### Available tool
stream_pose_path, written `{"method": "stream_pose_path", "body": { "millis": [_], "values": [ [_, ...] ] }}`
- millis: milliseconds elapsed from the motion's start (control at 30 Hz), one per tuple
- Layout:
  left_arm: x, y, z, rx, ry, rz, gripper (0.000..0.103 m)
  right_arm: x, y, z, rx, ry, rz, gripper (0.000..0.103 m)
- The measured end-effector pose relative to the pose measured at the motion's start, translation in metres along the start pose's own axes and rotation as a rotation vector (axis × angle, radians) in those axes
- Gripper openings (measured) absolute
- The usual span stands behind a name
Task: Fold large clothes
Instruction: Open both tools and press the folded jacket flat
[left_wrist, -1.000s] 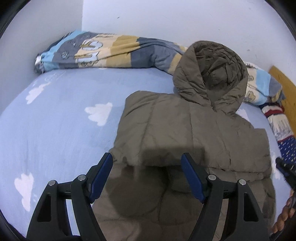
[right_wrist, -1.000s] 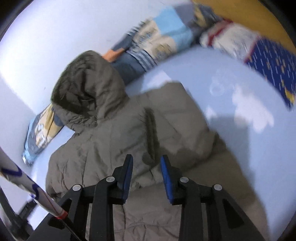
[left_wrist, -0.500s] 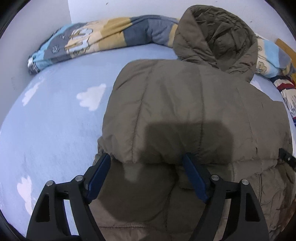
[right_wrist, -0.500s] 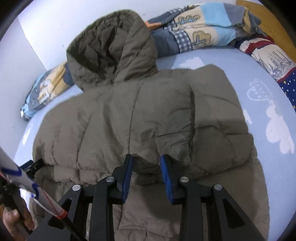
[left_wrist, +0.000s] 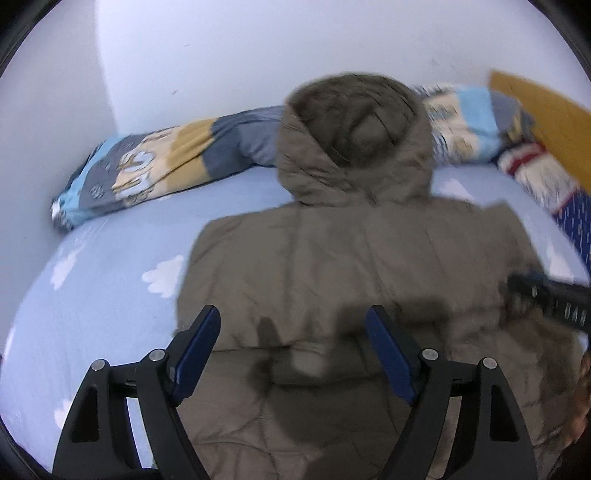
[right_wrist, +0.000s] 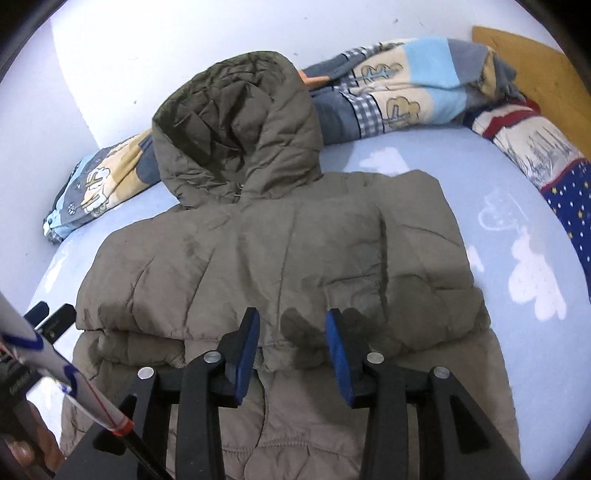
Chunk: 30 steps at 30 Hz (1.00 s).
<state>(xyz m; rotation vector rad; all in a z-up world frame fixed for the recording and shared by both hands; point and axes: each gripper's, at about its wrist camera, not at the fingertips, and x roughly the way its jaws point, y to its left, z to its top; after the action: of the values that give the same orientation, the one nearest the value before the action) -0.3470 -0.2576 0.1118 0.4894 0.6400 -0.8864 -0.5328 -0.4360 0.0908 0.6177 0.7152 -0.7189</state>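
Blue-padded jaws of the left gripper (left_wrist: 291, 347) stand wide apart with nothing between them, poised above the folded hem of the coat (left_wrist: 347, 273). The right gripper (right_wrist: 293, 341) has its jaws apart too, by a narrower gap, and they also hold nothing; they sit over the same folded edge near the coat's middle. The coat (right_wrist: 273, 258) is olive-brown and quilted, lying on the bed (right_wrist: 528, 354) with its sleeves tucked in and its upper layer folded over the lower part, so a thick doubled edge runs across just ahead of both grippers. Its hood (right_wrist: 240, 136) lies at the far end, spread open toward the wall (right_wrist: 166, 44). In the left view the hood (left_wrist: 354, 144) looks blurred. The bed (left_wrist: 107, 288) has a light blue sheet with white cloud shapes. Behind the hood, along the wall (left_wrist: 258, 48), lies a rumpled patchwork blanket (right_wrist: 399, 92) in blue, cream, tan and grey, reaching to the left corner (left_wrist: 159, 162). At the right edge is a second bedding piece (right_wrist: 535, 147), red-striped and dark blue with stars, beside a wooden board (right_wrist: 532, 62). The right gripper's black tip shows at the right edge of the left view, touching the coat's side.
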Motion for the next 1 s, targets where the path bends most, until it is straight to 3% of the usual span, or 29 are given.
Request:
{"method": "stream_pose_path", "body": {
  "millis": [267, 733, 1000],
  "values": [
    [0.032, -0.036, -0.020, 0.126, 0.093, 0.023, 0.080, 0.025, -0.011, -0.008, 0.026, 0.086, -0.012, 0.041],
    [0.022, -0.034, -0.017, 0.116, 0.057, 0.035, 0.080, 0.009, 0.003, -0.006, -0.005, 0.041, -0.030, 0.043],
    [0.018, -0.035, -0.018, 0.129, 0.033, 0.043, 0.080, 0.006, 0.020, -0.008, -0.056, 0.035, 0.014, 0.043]
  ]
}}
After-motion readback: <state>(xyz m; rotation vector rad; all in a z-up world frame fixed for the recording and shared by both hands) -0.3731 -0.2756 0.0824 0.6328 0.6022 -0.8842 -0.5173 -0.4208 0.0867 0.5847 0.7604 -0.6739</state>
